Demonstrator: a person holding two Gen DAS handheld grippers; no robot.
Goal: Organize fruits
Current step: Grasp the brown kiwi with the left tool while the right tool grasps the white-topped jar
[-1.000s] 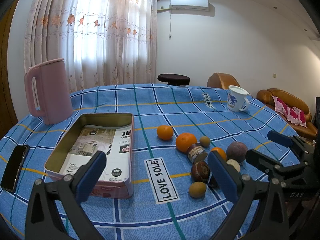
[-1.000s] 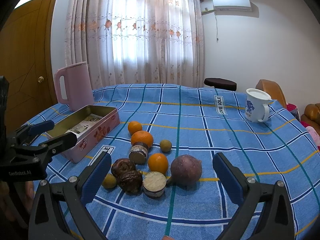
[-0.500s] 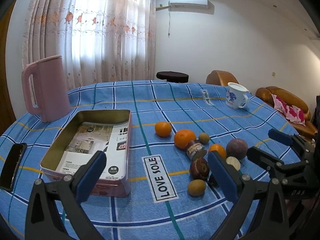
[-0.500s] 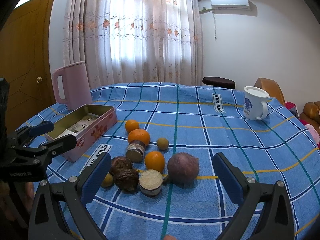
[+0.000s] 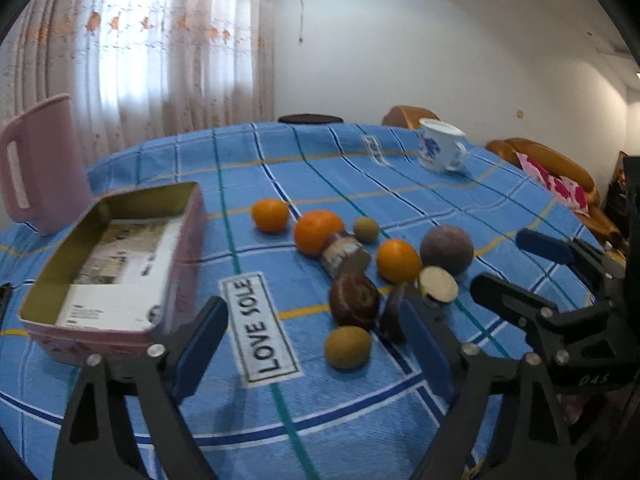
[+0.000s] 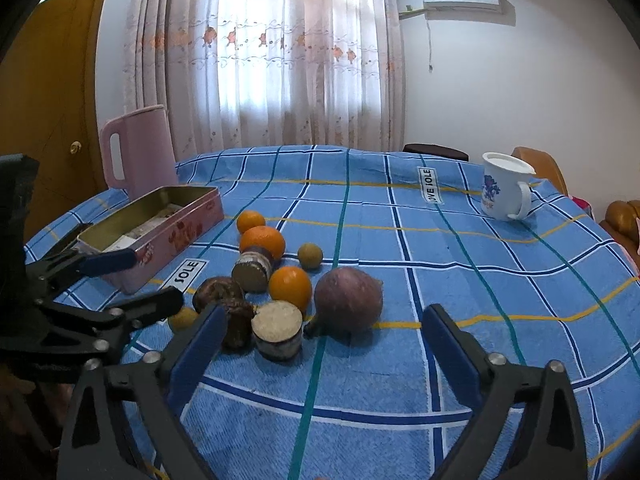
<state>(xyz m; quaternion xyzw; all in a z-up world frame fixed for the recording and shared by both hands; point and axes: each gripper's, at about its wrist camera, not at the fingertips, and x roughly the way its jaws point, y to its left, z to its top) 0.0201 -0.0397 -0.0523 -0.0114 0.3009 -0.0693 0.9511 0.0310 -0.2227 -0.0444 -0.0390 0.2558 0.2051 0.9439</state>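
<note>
A cluster of fruit lies on the blue checked cloth: three oranges (image 5: 318, 231), a round purple fruit (image 6: 347, 300), dark wrinkled ones (image 5: 354, 300), cut halves (image 6: 278, 330) and small greenish ones (image 5: 346, 347). My left gripper (image 5: 316, 344) hovers low before the cluster, jaws closing. A greenish fruit sits ahead in the gap, untouched. My right gripper (image 6: 324, 352) faces the purple fruit from the near side, jaws closing and nothing pressed between its pads. An open pink tin (image 5: 190, 240) stands left of the fruit, with printed paper inside.
A pink jug (image 5: 36, 168) stands behind the tin and a white mug (image 6: 504, 192) at the far right of the table. The right gripper (image 5: 520, 270) shows in the left wrist view, and the left gripper (image 6: 140, 280) in the right wrist view. A brown sofa (image 5: 552, 168) lies beyond the table.
Both grippers have sunk closer to the fruit, and their jaws have narrowed a little. The left view has swung, so the tin sits further left.
</note>
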